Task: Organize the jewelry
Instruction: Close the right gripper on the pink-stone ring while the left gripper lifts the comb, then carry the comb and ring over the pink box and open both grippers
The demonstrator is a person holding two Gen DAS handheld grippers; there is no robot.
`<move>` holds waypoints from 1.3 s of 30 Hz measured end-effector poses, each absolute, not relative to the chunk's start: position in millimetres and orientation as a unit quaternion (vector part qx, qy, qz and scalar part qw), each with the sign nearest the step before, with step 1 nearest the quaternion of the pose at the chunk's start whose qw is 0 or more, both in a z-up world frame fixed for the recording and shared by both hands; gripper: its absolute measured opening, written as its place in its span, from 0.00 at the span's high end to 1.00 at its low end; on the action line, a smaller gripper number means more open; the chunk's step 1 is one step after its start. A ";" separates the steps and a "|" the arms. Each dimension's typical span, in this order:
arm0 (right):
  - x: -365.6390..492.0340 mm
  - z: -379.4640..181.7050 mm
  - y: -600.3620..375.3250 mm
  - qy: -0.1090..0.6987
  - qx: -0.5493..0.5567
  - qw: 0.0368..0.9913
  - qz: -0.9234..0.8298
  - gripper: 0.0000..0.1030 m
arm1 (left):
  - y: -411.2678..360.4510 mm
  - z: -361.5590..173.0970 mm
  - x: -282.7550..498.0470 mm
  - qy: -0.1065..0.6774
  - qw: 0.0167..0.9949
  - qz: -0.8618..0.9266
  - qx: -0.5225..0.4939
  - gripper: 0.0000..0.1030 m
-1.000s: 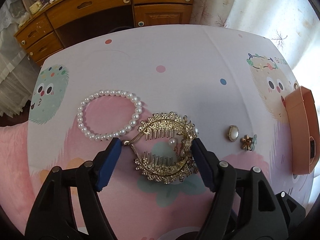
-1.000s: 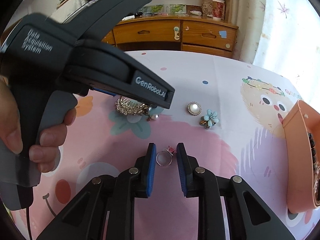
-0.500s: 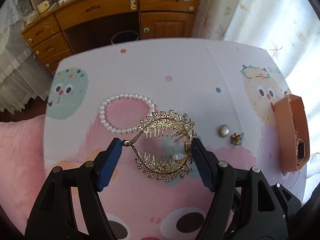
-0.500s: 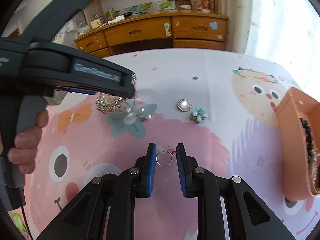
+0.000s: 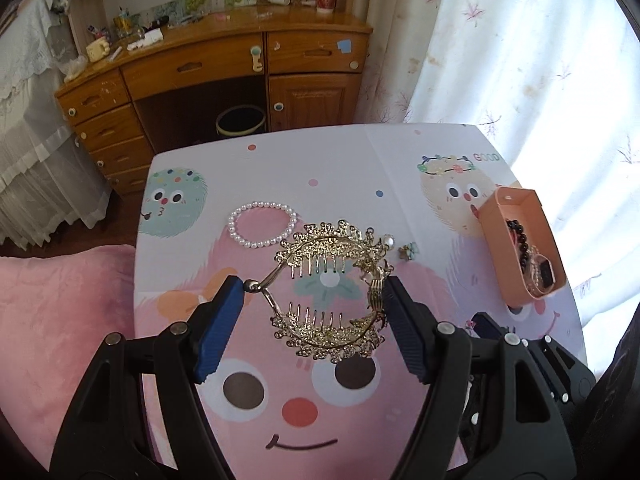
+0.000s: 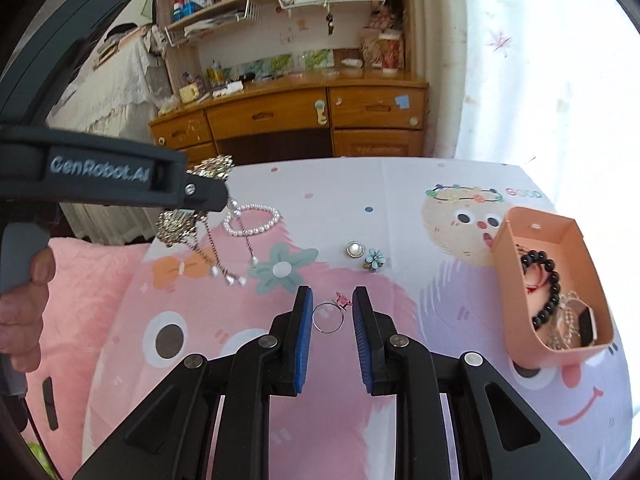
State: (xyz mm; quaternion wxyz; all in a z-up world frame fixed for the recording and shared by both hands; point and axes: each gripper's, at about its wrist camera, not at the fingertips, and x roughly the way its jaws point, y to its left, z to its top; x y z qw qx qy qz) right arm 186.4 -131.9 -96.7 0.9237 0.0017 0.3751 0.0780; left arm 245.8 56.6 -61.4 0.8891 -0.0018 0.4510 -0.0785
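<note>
My left gripper (image 5: 314,300) is shut on a gold rhinestone hair comb (image 5: 330,292) and holds it well above the table; from the right wrist view it hangs with dangling chains (image 6: 192,216). My right gripper (image 6: 331,312) is shut on a thin silver ring with a pink stone (image 6: 329,316), also lifted. A pearl bracelet (image 5: 262,224) lies on the cartoon tablecloth. A pearl brooch (image 6: 354,249) and a blue flower brooch (image 6: 375,259) lie mid-table. A peach box (image 6: 560,280) at the right holds a black bead bracelet and other pieces.
A wooden desk (image 5: 224,76) with drawers stands beyond the table's far edge, a bin (image 5: 240,120) under it. A pink cushion (image 5: 60,320) lies left of the table. Curtains (image 5: 520,60) hang at the right.
Both grippers have risen high above the table, the left lifting the gold comb off the cloth and the right carrying the ring. The peach box now shows its contents.
</note>
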 end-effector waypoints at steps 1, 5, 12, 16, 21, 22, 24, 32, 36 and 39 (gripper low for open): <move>178.4 -92.4 -134.3 0.374 0.011 0.924 0.075 0.80 | 56.6 -57.0 237.0 0.448 0.891 -0.081 -0.001 0.33; 141.9 -73.8 -148.5 0.367 0.046 0.927 0.065 0.80 | 49.6 -44.5 212.6 0.443 0.891 -0.097 0.000 0.33; 94.3 -52.2 -189.0 0.354 0.073 0.932 0.031 0.80 | 12.9 -29.7 194.5 0.438 0.889 -0.131 -0.002 0.33; 88.7 -47.0 -222.6 0.352 0.076 0.933 0.009 0.80 | -15.3 -20.2 200.9 0.434 0.889 -0.147 -0.014 0.33; 87.5 -39.5 -269.9 0.350 0.076 0.934 0.004 0.80 | -59.2 -11.6 214.7 0.434 0.887 -0.159 -0.014 0.33; 89.6 -38.4 -279.4 0.350 0.073 0.934 0.005 0.80 | -69.1 -9.7 217.4 0.434 0.887 -0.159 -0.011 0.33; 91.9 -35.3 -295.0 0.351 0.069 0.934 0.008 0.80 | -88.6 -5.7 223.0 0.434 0.886 -0.161 -0.006 0.33; 119.2 -27.7 -352.5 0.366 0.066 0.928 0.040 0.80 | -164.3 2.5 252.8 0.440 0.882 -0.172 -0.015 0.33; 135.4 -30.7 -376.7 0.378 0.058 0.922 0.064 0.80 | -190.2 -1.6 271.3 0.446 0.879 -0.165 -0.021 0.33; 147.5 -36.3 -391.4 0.387 0.056 0.917 0.079 0.80 | -208.9 -8.4 283.3 0.453 0.876 -0.163 -0.023 0.33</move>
